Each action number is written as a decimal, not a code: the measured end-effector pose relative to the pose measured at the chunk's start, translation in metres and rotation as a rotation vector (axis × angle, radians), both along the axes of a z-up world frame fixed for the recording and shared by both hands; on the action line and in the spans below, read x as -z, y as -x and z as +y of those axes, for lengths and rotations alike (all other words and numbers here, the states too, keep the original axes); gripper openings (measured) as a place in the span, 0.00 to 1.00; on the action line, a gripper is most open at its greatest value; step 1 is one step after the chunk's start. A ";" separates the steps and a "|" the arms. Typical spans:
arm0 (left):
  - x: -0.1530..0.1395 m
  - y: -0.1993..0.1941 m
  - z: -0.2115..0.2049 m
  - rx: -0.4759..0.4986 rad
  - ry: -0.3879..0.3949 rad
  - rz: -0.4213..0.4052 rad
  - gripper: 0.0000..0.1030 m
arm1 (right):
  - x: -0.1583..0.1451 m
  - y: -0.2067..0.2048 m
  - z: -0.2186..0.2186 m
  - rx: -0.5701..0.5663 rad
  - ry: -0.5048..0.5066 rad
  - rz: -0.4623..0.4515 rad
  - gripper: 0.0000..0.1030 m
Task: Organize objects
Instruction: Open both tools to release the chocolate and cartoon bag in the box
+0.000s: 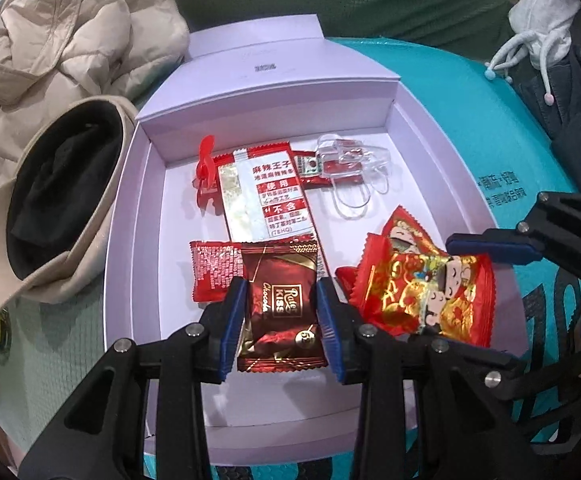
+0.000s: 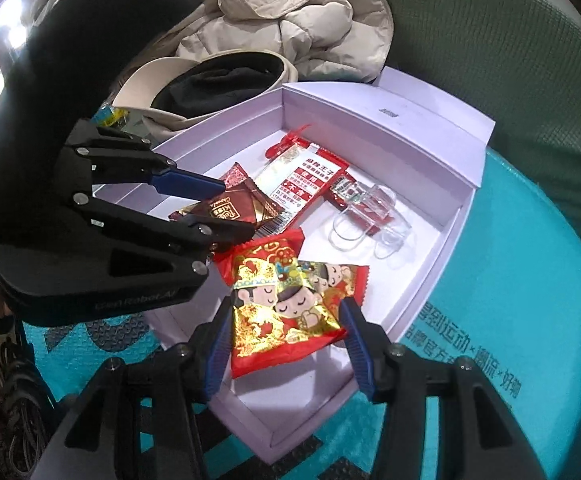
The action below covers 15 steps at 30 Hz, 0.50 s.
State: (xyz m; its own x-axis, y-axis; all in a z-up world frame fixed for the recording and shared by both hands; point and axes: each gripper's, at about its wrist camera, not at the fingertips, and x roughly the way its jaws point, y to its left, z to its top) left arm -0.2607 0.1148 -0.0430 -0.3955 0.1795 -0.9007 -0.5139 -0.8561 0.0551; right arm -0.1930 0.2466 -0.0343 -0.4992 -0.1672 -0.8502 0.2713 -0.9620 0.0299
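Both grippers hold packets: left gripper (image 1: 281,304) chocolate (image 1: 280,300), right gripper (image 2: 286,332) red-gold snack (image 2: 290,312)

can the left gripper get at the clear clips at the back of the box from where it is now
Probably not right away. The left gripper is shut on the chocolate packet. The clear clips lie uncovered at the far end of the box, with nothing on top, so the path is free once it lets go.

Count: one lavender box (image 1: 130,184); two festive red-gold packets (image 2: 290,304); one chocolate packet (image 1: 282,304); one spicy snack strip (image 1: 266,196); one clear clip (image 1: 350,160); one cap (image 1: 42,208).
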 end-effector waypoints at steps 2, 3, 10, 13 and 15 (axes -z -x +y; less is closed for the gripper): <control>0.003 0.003 -0.002 -0.008 0.003 -0.012 0.33 | 0.001 0.001 0.001 0.008 -0.002 -0.003 0.51; 0.005 0.004 -0.002 -0.009 0.005 -0.017 0.33 | 0.002 0.002 0.001 0.014 -0.008 -0.003 0.51; 0.008 0.007 -0.001 -0.014 0.012 -0.034 0.33 | 0.002 0.008 0.000 0.017 -0.026 -0.006 0.51; 0.009 0.010 -0.002 -0.013 0.008 -0.038 0.33 | 0.003 0.010 0.000 0.019 -0.032 -0.014 0.51; 0.011 0.013 -0.005 -0.022 -0.013 -0.059 0.34 | 0.004 0.011 0.000 0.021 -0.029 -0.019 0.52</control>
